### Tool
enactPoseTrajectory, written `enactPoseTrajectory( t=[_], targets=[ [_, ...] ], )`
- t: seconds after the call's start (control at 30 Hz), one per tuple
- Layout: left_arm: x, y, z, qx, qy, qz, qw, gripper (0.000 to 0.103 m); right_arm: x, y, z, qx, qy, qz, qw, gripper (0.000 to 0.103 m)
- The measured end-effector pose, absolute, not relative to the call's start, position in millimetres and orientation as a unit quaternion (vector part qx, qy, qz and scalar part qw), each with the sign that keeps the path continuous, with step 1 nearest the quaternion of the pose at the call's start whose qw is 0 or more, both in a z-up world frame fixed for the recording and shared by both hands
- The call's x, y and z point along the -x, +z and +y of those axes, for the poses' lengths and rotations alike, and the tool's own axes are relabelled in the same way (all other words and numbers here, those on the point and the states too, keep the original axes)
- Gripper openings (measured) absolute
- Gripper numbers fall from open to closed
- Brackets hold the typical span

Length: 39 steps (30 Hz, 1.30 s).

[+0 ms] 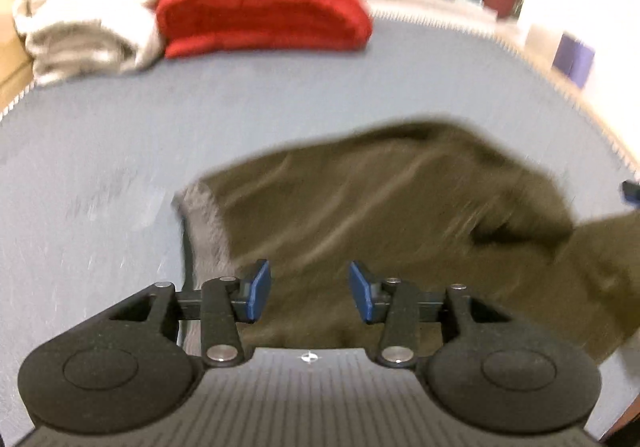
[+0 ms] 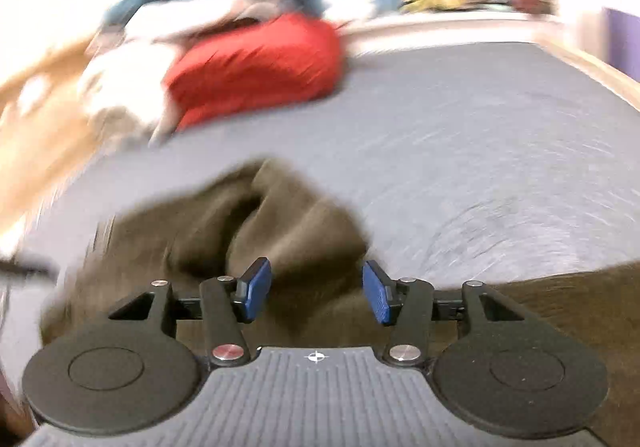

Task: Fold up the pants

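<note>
Looking at this one, I'm guessing the fold is maybe partway done. The pants (image 1: 380, 207) are lying bunched on the gray mat (image 1: 120, 151), with what looks like the gray waistband at about 9 o'clock of the heap in the left view, and one section is trailing off toward 4 o'clock past the mat's edge. In the right view the pants (image 2: 256, 231) are sitting humped up with a deep crease running through the middle, so nothing is looking flat or squared off yet. Both tools are hanging above the cloth with nothing in them: the left gripper (image 1: 310, 289) is showing its blue pads apart with only fabric visible far behind the gap, and the right gripper (image 2: 316, 289) is reading the same, jaws spread and not pinching anything. My read is that a fold was just laid down, and smoothing plus at least one more fold is still waiting. At 11 o'clock a red folded pile (image 1: 260, 7) is sitting beside a cream blanket (image 1: 84, 7), well apart from the pants. Everything is smearing badly, especially the right view, so I'm not making out legs versus seat, how many layers are stacked, or where the hems are ending up. The far clutter at 1 o'clock is too blurry to name.
</note>
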<state>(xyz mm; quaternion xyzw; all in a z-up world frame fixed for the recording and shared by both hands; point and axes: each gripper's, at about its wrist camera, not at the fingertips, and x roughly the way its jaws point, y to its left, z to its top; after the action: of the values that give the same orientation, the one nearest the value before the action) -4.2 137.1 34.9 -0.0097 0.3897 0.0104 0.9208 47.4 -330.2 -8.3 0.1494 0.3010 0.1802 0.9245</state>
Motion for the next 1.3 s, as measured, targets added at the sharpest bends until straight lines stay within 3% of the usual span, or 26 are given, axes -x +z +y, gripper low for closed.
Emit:
enactPoseTrajectory(
  t=[0.17, 0.3, 0.63, 0.73, 1.1, 1.3],
  targets=[
    [-12.1, 62.3, 81.6, 0.028, -0.013, 0.318, 0.947, 0.049, -68.3, -7.5, -342.4, -0.248, 0.110, 0.295, 0.916, 0.053],
    [-24.6, 46.5, 54.4, 0.039, -0.016, 0.279, 0.959, 0.051, -87.7, -23.5, -328.0, -0.259, 0.087, 0.327, 0.905, 0.054],
    [-68.8, -5.5, 46.5, 0.054, -0.017, 0.334, 0.941, 0.051, -129.6, -85.0, -300.7, -0.209, 0.029, 0.437, 0.874, 0.054],
    [-72.2, -5.8, 46.2, 0.061, -0.026, 0.336, 0.940, 0.060, -134.0, -95.9, -293.2, -0.198, 0.042, 0.454, 0.867, 0.055],
    [-81.0, -15.2, 45.5, 0.051, -0.028, 0.341, 0.938, 0.065, -143.2, -90.6, -267.8, -0.201, 0.128, 0.395, 0.887, 0.057],
    [-82.7, -20.2, 43.8, 0.043, -0.033, 0.349, 0.936, 0.069, -143.6, -92.7, -256.8, -0.186, 0.162, 0.403, 0.882, 0.060]
  ],
)
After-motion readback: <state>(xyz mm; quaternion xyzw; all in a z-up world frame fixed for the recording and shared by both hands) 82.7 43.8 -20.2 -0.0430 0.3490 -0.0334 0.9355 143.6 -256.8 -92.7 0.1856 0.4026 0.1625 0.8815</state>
